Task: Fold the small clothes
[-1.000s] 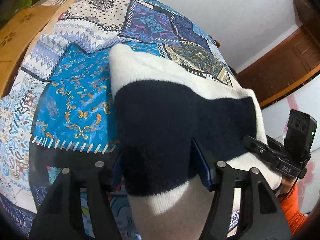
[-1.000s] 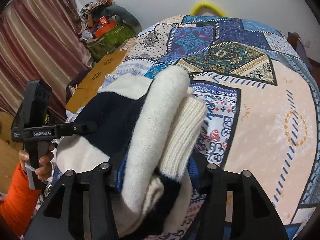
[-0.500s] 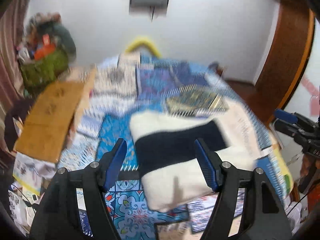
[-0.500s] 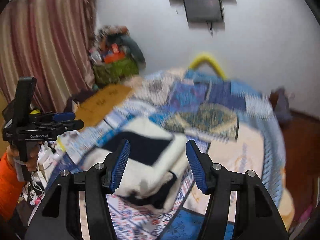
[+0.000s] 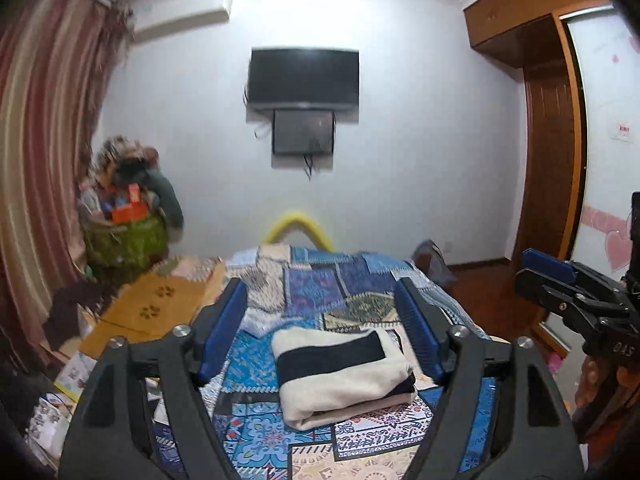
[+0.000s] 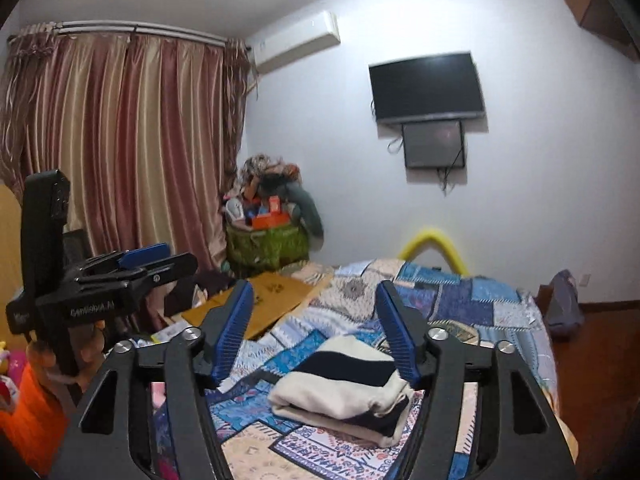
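Note:
A cream sweater with a navy band (image 5: pixel 340 376) lies folded in a thick bundle on the patchwork bedspread (image 5: pixel 320 292). It also shows in the right wrist view (image 6: pixel 344 392). My left gripper (image 5: pixel 324 332) is open and empty, raised well above and behind the bundle. My right gripper (image 6: pixel 316 332) is open and empty, also held back from it. The right gripper appears at the right edge of the left wrist view (image 5: pixel 576 304), and the left gripper at the left of the right wrist view (image 6: pixel 100 284).
The bed fills the middle of the room. A yellow-brown mat (image 5: pixel 156 308) lies at its left side. A green basket of clutter (image 5: pixel 124 240) stands by the curtain (image 6: pixel 120 152). A TV (image 5: pixel 304 76) hangs on the far wall. A wooden wardrobe (image 5: pixel 548 152) is at right.
Both grippers let go of the sweater, opened, and pulled up and back. The sweater stays folded on the bed.

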Demonstrator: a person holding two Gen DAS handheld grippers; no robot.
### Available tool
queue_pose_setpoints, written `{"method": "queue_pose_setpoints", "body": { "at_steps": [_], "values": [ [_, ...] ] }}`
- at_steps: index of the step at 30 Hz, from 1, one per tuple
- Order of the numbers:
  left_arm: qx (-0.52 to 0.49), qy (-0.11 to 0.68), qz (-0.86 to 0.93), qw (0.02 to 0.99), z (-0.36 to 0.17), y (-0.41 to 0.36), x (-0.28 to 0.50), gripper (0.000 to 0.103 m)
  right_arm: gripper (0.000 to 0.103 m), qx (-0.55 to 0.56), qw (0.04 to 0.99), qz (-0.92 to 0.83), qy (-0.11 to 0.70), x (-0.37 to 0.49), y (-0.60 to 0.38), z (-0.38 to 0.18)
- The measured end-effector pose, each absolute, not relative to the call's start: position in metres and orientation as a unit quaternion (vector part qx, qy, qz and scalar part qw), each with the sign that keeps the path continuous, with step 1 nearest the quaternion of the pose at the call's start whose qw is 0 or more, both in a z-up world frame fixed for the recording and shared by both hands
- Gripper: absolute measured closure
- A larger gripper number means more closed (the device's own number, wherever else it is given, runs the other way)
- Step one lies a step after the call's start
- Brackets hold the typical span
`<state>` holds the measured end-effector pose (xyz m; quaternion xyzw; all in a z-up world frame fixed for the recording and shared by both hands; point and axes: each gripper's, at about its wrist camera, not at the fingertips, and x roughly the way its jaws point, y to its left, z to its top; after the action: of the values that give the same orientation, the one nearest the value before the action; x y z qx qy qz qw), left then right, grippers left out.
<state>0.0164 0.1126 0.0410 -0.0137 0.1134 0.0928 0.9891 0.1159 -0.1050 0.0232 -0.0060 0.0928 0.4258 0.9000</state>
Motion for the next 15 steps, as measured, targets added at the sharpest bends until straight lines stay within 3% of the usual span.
{"method": "queue_pose_setpoints", "body": {
  "at_steps": [2, 6, 8, 15],
  "values": [
    [-0.004, 0.099, 0.1, 0.99, 0.04, 0.103, 0.002, 0.015, 0.022, 0.0, 0.908, 0.411, 0.079, 0.102, -0.108, 0.023],
    [-0.003, 0.087, 0.099, 0.991, 0.035, 0.095, -0.013, 0.004, 0.013, 0.013, 0.914, 0.397, 0.08, 0.096, -0.109, 0.021],
    [-0.005, 0.086, 0.096, 0.992, 0.034, 0.093, -0.017, 0.001, 0.002, 0.009, 0.92, 0.385, 0.078, 0.095, -0.109, 0.021],
    [-0.015, 0.089, 0.088, 0.992, 0.032, 0.09, -0.023, 0.001, 0.001, -0.005, 0.924, 0.375, 0.073, 0.087, -0.112, 0.02]
  ]
}}
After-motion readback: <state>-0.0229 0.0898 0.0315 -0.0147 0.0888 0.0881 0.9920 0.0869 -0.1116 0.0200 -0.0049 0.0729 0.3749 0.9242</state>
